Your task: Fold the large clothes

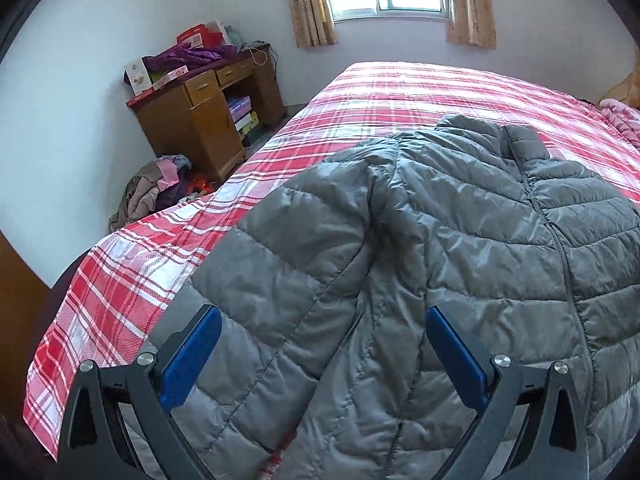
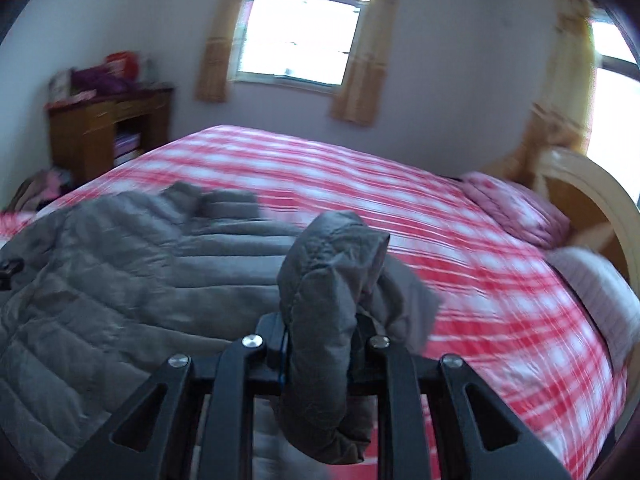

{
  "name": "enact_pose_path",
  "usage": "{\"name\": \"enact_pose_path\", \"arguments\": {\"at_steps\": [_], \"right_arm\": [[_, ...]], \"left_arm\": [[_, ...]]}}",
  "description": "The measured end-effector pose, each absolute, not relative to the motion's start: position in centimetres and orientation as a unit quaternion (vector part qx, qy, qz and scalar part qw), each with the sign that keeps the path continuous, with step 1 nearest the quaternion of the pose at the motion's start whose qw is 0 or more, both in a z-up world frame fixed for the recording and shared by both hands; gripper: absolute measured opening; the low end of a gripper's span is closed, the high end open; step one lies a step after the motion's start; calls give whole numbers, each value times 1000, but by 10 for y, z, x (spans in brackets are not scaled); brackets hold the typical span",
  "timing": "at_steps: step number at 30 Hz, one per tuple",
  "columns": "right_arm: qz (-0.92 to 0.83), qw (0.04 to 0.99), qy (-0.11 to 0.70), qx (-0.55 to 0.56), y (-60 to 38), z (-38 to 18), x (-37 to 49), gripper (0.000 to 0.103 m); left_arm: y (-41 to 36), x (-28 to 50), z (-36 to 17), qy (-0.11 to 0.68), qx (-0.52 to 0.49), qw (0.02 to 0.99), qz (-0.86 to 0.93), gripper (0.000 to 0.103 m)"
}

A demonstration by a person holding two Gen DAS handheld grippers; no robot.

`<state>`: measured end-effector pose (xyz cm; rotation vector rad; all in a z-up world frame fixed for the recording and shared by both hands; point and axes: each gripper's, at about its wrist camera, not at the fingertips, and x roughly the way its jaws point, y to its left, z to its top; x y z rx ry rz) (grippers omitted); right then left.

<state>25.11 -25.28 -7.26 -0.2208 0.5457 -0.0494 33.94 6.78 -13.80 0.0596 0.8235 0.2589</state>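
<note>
A grey puffer jacket [image 1: 460, 240] lies on the red plaid bedspread [image 1: 360, 96], wooden desk [image 1: 208, 108] upper left. Left gripper [image 1: 324, 316] spread apart above it; right gripper [image 2: 318, 340] clamps its sleeve [image 2: 324, 280].

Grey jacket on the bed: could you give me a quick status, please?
Left gripper open above grey jacket. Right gripper shut on its sleeve, lifted. Nothing in the way on bedspread.

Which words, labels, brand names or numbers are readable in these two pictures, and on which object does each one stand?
No text can be read in either view.
Red boxes on the wooden desk: print too small to read.
White box on the desk: a picture, no legible words.
Grey puffer jacket: no label visible.
Right wrist view: blurred.
</note>
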Motion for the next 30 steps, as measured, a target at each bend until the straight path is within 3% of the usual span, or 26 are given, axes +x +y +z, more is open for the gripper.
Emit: {"name": "enact_pose_path", "arguments": {"at_steps": [7,9,10,12,15,18,20,22,30], "right_arm": [[36,945,283,-160,-178,-116,270,22],[41,941,292,-166,-169,-129,274,40],[50,938,301,-166,-167,-136,275,63],[71,937,308,-147,-169,-138,267,77],[85,938,304,-146,-175,-128,240,78],[105,939,297,-140,-190,-115,207,83],[93,947,279,-133,-208,-112,186,93],[61,953,269,-126,-226,-117,180,93],[-44,941,328,-69,-291,-165,206,93]], "left_arm": [[92,333,-142,408,18,901,143,102],[95,330,-140,408,17,901,147,102],[97,327,-137,407,13,901,147,102],[98,323,-130,405,6,902,147,102],[92,317,-114,400,-11,907,131,102],[70,311,-93,387,-19,917,100,102],[50,312,-81,379,-19,922,74,102],[25,317,-76,380,-19,924,45,102],[-91,366,-116,415,7,909,-35,102]]}}
